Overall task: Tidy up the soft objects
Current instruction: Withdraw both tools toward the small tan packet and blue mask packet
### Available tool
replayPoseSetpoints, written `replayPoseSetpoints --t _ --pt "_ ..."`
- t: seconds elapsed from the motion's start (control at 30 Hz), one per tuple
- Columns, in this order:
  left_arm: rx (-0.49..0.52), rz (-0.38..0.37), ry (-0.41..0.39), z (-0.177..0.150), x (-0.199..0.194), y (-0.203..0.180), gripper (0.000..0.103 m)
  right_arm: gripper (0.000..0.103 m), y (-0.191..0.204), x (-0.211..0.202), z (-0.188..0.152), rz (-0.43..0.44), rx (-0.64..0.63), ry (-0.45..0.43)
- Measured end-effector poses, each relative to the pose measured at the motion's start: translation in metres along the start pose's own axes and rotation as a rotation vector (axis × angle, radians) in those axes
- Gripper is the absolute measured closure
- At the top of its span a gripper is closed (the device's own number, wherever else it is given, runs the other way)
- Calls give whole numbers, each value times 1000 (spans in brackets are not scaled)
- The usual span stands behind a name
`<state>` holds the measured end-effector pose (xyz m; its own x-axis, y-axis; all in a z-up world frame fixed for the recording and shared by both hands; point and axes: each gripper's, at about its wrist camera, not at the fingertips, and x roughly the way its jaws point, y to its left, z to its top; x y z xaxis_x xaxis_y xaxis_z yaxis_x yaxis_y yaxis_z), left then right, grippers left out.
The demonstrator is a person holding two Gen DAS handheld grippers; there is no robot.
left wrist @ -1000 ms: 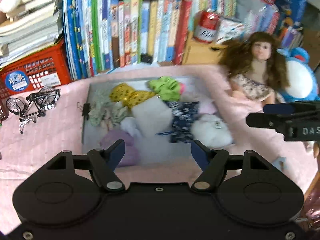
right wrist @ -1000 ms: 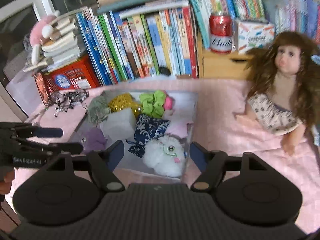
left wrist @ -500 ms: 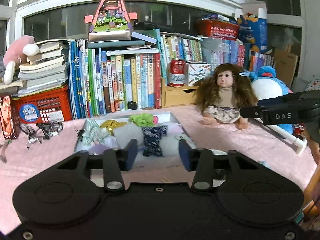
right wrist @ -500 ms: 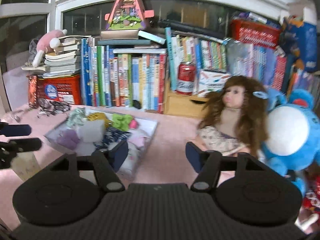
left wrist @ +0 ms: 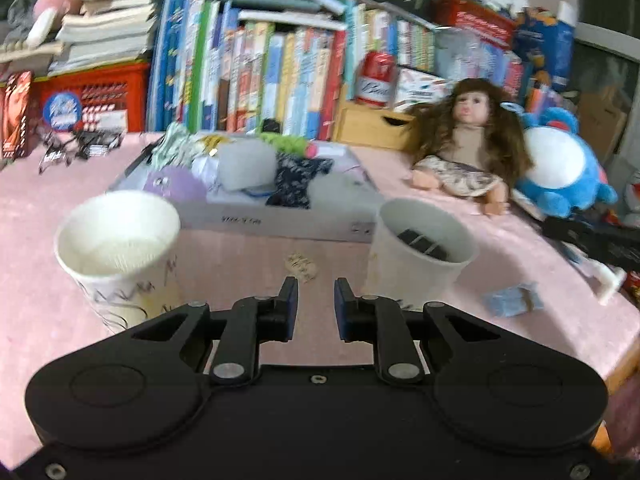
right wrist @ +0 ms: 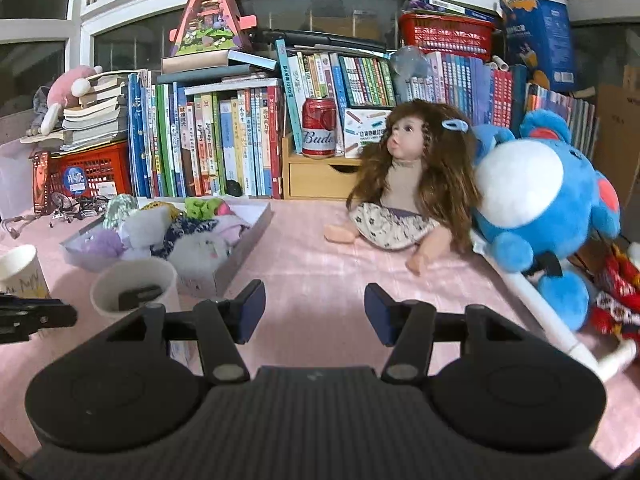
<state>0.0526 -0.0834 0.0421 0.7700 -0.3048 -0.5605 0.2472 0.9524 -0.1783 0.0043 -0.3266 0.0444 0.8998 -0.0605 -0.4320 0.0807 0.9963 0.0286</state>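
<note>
A shallow grey tray (left wrist: 280, 222) (right wrist: 244, 246) on the pink cloth holds several soft items: a purple plush (left wrist: 176, 186), a pale sponge block (left wrist: 250, 166), a navy patterned cloth (left wrist: 298, 178), a green scrunchie (right wrist: 200, 206) and a white fluffy toy (right wrist: 200, 248). A long-haired doll (right wrist: 404, 184) (left wrist: 468, 148) sits to the right, against a blue plush (right wrist: 536, 208) (left wrist: 560, 168). My left gripper (left wrist: 315, 294) hovers in front of the tray, between two paper cups; its jaws are closing to a narrow gap on nothing. My right gripper (right wrist: 314, 300) is open over bare cloth, empty, its jaws closing slightly.
A white paper cup (left wrist: 120, 248) stands front left. Another paper cup (left wrist: 424, 256) (right wrist: 134, 292) holds a dark object. Books, a red basket (right wrist: 96, 172), a red can (right wrist: 319, 128) and a wooden drawer box line the back. A white rod (right wrist: 540, 304) lies at the right edge.
Both grippers drew back from over the tray and sank toward the table's front; the two paper cups came into view. The left jaws narrowed a lot, the right jaws a little.
</note>
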Motion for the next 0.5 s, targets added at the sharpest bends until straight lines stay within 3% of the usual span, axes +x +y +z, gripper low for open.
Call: replayPoseSetpoints --t 0.13,0.27,0.5 --pt "-105 46 -34 -10 21 6 80 35 -4 -1 -18 -1 3 12" --pt "-211 70 -37 -15 38 12 68 33 -7 -1 -33 9 12 18" --pt "-319 111 -69 -13 58 12 62 31 -2 -2 -49 6 -4 -11"
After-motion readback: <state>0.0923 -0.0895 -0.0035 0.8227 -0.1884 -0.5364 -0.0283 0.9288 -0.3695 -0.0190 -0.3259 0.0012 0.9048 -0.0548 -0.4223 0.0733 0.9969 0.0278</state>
